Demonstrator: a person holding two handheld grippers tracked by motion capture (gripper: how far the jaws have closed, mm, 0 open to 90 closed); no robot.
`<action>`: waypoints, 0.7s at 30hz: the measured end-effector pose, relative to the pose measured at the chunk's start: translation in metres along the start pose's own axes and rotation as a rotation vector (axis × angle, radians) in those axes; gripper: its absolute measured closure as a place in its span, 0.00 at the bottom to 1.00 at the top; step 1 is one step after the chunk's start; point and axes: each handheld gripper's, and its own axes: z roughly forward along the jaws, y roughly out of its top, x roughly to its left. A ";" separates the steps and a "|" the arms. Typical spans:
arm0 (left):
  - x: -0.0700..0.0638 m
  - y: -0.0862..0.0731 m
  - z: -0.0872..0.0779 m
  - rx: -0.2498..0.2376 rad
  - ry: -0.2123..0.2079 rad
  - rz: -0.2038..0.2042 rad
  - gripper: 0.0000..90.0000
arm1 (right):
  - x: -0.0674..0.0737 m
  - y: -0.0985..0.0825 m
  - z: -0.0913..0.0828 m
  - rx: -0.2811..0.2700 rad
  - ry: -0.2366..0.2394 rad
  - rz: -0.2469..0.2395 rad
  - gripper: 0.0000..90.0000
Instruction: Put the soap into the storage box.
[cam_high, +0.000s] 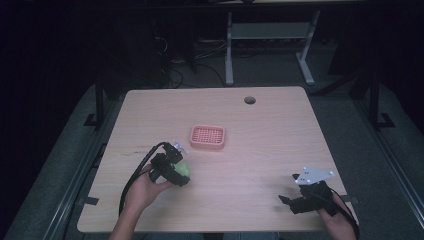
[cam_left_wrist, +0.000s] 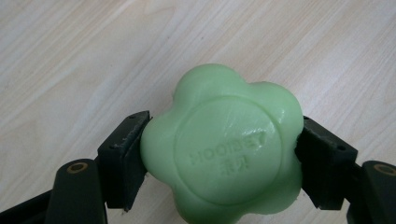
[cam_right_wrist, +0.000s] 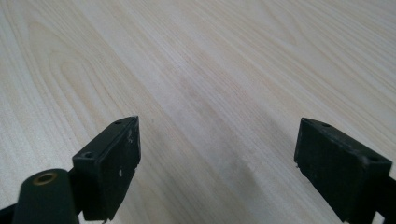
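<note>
My left gripper (cam_left_wrist: 219, 154) is clamped on the green soap (cam_left_wrist: 224, 144), one jaw on each flank. The pink soap dish (cam_high: 207, 137) sits empty just ahead of it; placement remains. My right gripper (cam_right_wrist: 217, 158) rests spread apart, well off to the side, over bare desk (cam_right_wrist: 210, 70).

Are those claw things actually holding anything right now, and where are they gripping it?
The left gripper is shut on a green flower-shaped soap, its jaws pressing two opposite sides of the rim. The right gripper is open, with nothing between its jaws.
</note>
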 end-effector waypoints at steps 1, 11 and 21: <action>0.000 0.002 0.000 0.005 -0.002 0.003 0.29 | 0.000 0.000 0.000 0.002 -0.001 0.003 0.16; 0.003 0.010 0.002 0.010 -0.014 0.009 0.29 | 0.000 0.000 -0.001 -0.002 0.001 0.005 0.16; 0.013 0.023 -0.001 0.000 -0.027 0.005 0.29 | -0.001 0.000 -0.001 -0.004 0.000 0.008 0.16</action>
